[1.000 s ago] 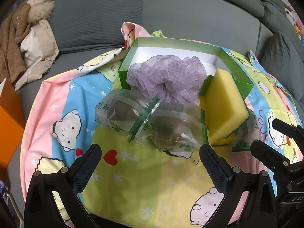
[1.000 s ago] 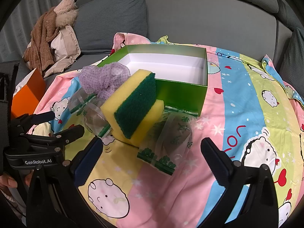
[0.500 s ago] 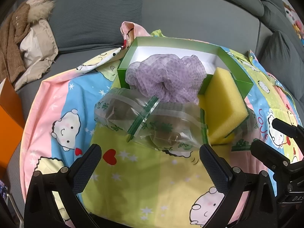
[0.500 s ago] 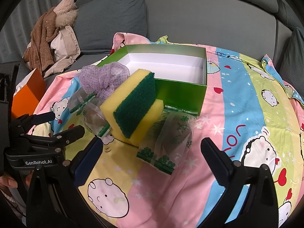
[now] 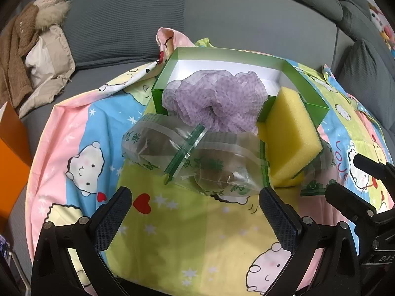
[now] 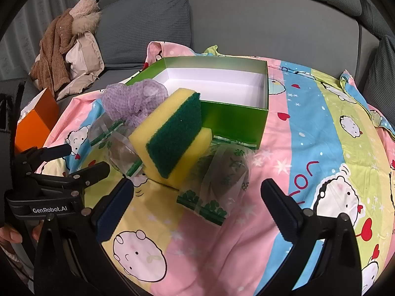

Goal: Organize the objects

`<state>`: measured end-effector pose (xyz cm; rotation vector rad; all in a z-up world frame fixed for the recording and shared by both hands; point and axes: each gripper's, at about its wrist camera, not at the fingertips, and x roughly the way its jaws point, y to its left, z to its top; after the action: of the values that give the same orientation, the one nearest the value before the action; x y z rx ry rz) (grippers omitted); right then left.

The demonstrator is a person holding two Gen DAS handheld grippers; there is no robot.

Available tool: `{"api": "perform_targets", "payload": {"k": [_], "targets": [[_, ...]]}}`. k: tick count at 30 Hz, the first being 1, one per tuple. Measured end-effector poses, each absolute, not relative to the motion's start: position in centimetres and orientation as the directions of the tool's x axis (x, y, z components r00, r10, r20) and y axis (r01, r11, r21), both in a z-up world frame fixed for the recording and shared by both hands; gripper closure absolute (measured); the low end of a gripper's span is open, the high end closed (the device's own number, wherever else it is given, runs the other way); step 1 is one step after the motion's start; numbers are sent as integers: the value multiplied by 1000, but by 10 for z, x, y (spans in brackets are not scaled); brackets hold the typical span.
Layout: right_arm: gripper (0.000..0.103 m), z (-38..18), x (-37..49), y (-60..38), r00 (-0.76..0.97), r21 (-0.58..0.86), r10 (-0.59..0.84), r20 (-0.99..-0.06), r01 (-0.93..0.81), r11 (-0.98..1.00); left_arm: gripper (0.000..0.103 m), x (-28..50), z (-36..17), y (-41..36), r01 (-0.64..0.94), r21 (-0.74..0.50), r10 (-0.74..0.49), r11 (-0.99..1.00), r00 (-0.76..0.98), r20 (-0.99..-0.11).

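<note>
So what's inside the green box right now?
The green box shows only its bare white floor and inner walls in the right wrist view. The purple mesh pouf and the sponge lean against its outside and hide the near left corner.

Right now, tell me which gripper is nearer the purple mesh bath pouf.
Left. The left gripper points straight at the purple mesh bath pouf, with only clear plastic zip bags between. The right gripper sits farther right, behind the yellow-and-green sponge.
</note>
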<state>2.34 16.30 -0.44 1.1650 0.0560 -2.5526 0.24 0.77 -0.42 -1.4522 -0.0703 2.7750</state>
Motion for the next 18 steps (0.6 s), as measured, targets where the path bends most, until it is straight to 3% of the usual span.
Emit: {"api": "perform_targets", "payload": {"k": [18], "targets": [[0,-6,27,166,-608,107,-285,-741,313,-944,0,7,-6,16,1,-53,43,-999,-565,-824]]}}
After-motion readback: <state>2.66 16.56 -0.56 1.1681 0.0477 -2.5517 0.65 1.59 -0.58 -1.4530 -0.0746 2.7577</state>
